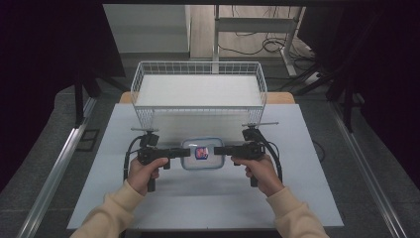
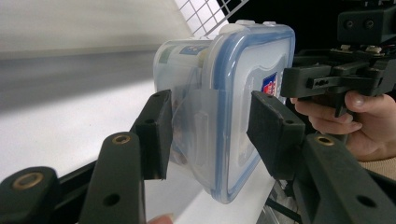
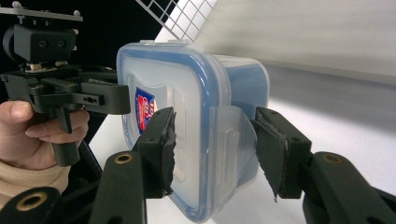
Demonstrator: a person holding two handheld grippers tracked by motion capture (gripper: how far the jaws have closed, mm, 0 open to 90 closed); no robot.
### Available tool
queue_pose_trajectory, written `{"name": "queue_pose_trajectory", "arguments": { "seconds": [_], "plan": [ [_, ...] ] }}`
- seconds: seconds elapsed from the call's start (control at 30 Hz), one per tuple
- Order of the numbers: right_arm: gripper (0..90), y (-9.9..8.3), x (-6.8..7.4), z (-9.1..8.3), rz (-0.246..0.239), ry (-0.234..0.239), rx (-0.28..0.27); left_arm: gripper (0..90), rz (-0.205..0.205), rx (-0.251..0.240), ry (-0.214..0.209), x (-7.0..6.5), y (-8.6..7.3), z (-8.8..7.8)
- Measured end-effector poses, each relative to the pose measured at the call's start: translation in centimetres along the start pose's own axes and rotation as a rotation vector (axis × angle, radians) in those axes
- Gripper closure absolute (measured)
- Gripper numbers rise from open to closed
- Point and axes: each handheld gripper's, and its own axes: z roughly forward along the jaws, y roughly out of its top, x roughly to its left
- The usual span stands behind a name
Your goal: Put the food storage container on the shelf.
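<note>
A lidded plastic box [image 1: 201,154] is seen on the table [image 1: 297,188], between both claws; the left claw [image 2: 208,128] and right claw [image 3: 214,140] are each spread around a side latch, not clamped.

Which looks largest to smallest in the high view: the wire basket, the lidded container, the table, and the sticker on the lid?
1. Table
2. Wire basket, though it lies farther from the camera
3. Lidded container, set between the left gripper and right gripper
4. Sticker
</note>
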Motion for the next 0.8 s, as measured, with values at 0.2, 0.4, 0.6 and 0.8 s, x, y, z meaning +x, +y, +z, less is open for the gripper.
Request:
{"name": "queue_pose_trajectory", "arguments": {
  "seconds": [0.2, 0.4, 0.6, 0.8],
  "plan": [
    [49.7, 1.1, 1.0, -0.7, -0.024, -0.003, -0.019, 50.8, 0.024, -0.016, 0.001, -1.0, 1.4, -0.8],
    [49.7, 3.0, 2.2, -1.7, -0.052, -0.008, -0.036, 50.8, 0.049, -0.034, 0.0, -1.9, 3.0, -1.5],
    [49.7, 5.0, 3.0, -2.7, -0.082, -0.016, -0.052, 50.8, 0.077, -0.046, -0.007, -2.8, 5.0, -2.0],
    [49.7, 6.4, 3.3, -3.3, -0.089, -0.016, -0.073, 50.8, 0.093, -0.048, -0.004, -3.6, 6.7, -2.3]
  ]
}}
